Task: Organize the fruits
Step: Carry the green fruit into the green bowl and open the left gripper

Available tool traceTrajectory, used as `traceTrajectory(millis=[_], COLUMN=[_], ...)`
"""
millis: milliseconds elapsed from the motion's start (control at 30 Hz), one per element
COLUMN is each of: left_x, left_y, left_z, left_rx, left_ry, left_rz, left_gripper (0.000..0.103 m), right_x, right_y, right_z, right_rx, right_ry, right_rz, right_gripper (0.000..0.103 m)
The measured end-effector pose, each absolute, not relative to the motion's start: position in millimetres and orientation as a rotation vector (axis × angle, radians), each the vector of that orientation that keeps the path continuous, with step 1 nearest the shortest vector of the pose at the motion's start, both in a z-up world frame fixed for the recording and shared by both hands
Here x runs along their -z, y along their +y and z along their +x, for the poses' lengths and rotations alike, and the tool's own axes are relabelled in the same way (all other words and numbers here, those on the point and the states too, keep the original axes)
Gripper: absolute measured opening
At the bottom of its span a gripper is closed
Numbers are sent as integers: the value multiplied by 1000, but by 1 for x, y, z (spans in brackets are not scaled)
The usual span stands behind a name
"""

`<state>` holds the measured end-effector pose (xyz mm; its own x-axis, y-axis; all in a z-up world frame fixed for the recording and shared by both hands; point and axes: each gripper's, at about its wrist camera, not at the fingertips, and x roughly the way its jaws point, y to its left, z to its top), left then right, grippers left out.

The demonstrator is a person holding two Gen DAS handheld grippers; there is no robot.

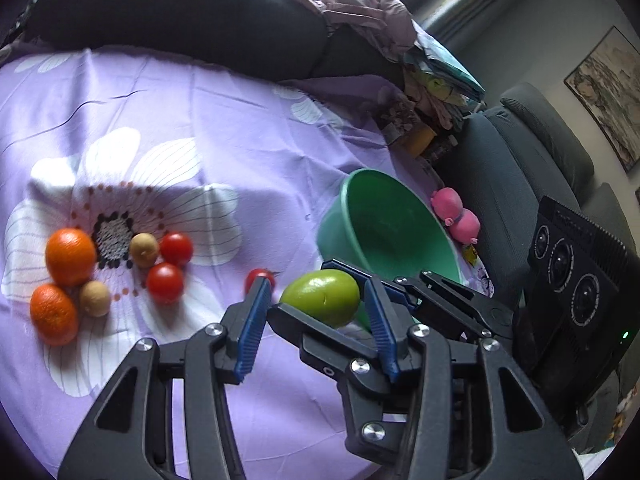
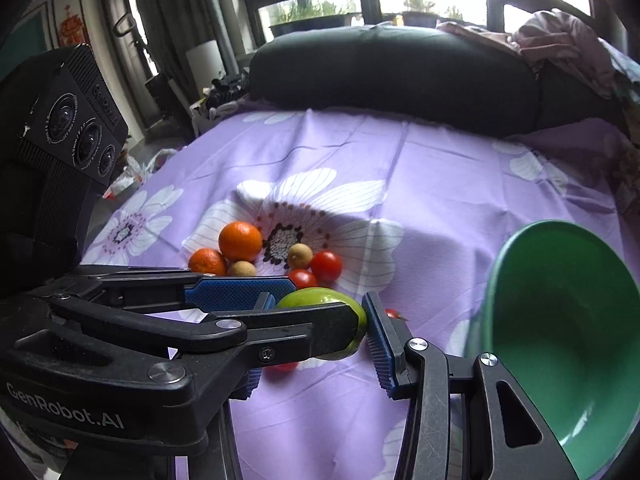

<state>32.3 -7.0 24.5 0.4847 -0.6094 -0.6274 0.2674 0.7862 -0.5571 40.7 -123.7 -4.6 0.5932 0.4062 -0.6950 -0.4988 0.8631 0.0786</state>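
Purple cloth [image 1: 248, 128] printed with large white flowers covers the surface, with a dark cushion [image 1: 180, 8] along its far edge and windows behind. Both grippers meet at a green fruit [image 1: 320, 296], held in the air above the cloth. In the left wrist view, the left gripper [image 1: 316, 312] has its blue-padded fingers spread on either side of this fruit, not clearly touching it. The right gripper [image 1: 348, 300] reaches in from the right, its black fingers crossing in front of and behind the fruit; whether it is pinching the fruit cannot be told. A green bowl [image 1: 392, 224] sits tilted just behind the fruit, with a pink toy [image 1: 456, 216] beside it. To the left, on a printed flower, lie two oranges [image 1: 70, 256], two small tan fruits [image 1: 143, 249] and two red tomatoes [image 1: 176, 249], clustered close together. Another small tomato [image 1: 260, 278] lies apart, near the left gripper's fingertip.
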Motion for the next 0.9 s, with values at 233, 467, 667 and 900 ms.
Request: traceTrajectory(millis=[233, 467, 667, 900], left_x=[-33, -17, -5, -21], left_y=[-78, -133, -147, -142], left_z=[49, 70, 74, 57], left_rx=[682, 737, 714, 632], left_ry=[920, 987, 1031, 929], left_rz=[-353, -303, -248, -111], left_gripper=[49, 49, 50, 82], right_x=[-14, 0, 19, 15], right_y=[-186, -238, -251, -247], right_z=[37, 46, 52, 42], right_rx=[-390, -302, -297, -269], right_ry=[725, 764, 824, 810], right_rz=[-74, 11, 58, 29], right_gripper=[47, 47, 47, 47])
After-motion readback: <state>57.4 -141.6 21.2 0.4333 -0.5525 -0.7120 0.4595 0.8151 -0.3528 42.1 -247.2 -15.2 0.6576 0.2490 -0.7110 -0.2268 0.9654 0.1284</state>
